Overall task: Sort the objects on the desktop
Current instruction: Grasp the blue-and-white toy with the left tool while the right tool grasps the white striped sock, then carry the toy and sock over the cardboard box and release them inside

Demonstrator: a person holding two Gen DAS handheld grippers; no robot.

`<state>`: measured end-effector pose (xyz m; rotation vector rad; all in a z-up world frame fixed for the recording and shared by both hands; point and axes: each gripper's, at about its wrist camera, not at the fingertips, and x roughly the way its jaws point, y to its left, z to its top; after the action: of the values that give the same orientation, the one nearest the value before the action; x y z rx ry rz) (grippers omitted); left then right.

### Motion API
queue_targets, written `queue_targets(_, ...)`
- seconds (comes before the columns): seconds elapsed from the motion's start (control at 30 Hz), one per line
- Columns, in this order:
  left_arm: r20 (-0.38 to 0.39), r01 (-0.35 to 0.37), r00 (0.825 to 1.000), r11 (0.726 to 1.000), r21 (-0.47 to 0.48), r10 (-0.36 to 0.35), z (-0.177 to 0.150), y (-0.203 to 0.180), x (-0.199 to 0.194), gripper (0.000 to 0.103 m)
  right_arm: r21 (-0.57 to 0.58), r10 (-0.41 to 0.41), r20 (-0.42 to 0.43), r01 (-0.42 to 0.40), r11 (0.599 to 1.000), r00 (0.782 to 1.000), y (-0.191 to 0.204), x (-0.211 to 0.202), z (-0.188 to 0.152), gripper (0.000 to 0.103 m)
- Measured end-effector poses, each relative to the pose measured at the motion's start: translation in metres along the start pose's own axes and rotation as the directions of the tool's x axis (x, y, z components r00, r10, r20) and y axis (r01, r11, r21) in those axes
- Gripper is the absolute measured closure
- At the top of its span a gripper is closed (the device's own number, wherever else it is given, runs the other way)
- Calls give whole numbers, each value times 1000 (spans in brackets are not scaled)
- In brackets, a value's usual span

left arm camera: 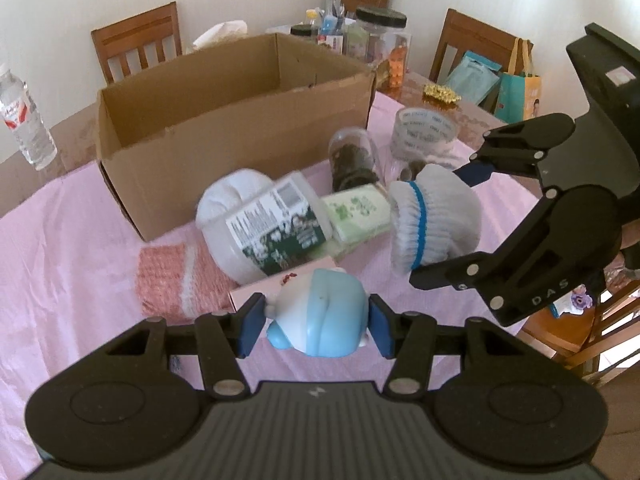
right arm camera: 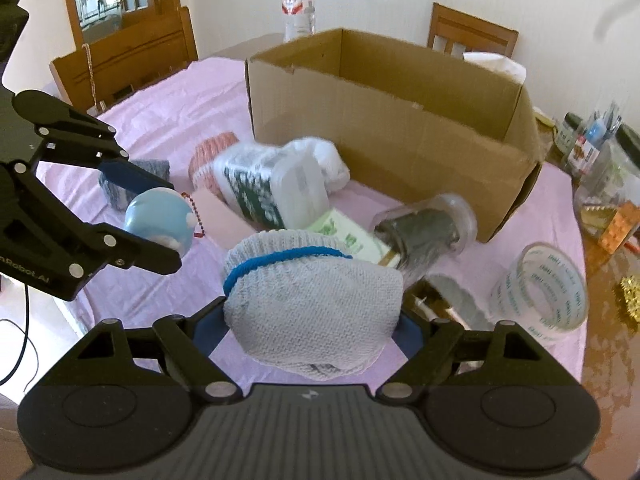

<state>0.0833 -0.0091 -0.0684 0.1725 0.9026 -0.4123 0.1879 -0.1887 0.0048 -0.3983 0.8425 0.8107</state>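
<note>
Two tools are each clamped on something above the pink-covered counter (left arm camera: 60,240). In the left wrist view, the left tool (left arm camera: 316,326), at the bottom centre of the frame, grips a light blue toy (left arm camera: 320,320) between its blue pads, one pad on each side. To the right of the frame, the right tool (left arm camera: 448,224) holds a rolled white glove with a blue band (left arm camera: 434,220); the same glove (right arm camera: 312,312) fills the lower centre of the right wrist view, pinched between that tool's fingers.

An open cardboard box (left arm camera: 224,108) stands in the upper middle of the left wrist view, its inside showing only bare cardboard. Just in front of it lies a heap of things: a white plastic jar with a dark green label (left arm camera: 264,228) on its side, a pale green packet (left arm camera: 360,212) just right of the jar, and a clear jar of dark contents (left arm camera: 354,160) also lying down. A pink knitted cloth (left arm camera: 176,284) lies at the left of the heap, and a roll of clear tape (left arm camera: 424,132) stands to the right. A water bottle (left arm camera: 24,120) stands at the far left edge.
</note>
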Motion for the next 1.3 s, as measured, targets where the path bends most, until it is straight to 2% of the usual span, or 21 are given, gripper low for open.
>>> queue_targets(0.23,30,17,999,1000,1,-17,21,6,-9,49,-27,-9,32,10,1000,999,-5,-17,21,16)
queue_targets(0.53,84,-26,996,1000,15,24,62,25,-10,49,-61,-27,84,32,998,996,-24,-25,55,16)
queue_targets(0.9,132,-80,988,996,-31,83,128,67,15,49,-101,-56,130,70,992,990,-64,-5,112,16)
queue_targets(1.2,111,-132,984,987,-97,142,163,100,49,48,-62,-85,119,93,994,989,-102,29,149,15)
queue_targets(1.27,105,-158,980,982,-106,169,167,105,56,42,-59,-103,103,110,992,989,-106,37,153,13)
queue_targets(1.3,102,-164,979,980,-116,176,170,108,59,31,-60,-113,96,119,991,989,-107,40,154,11)
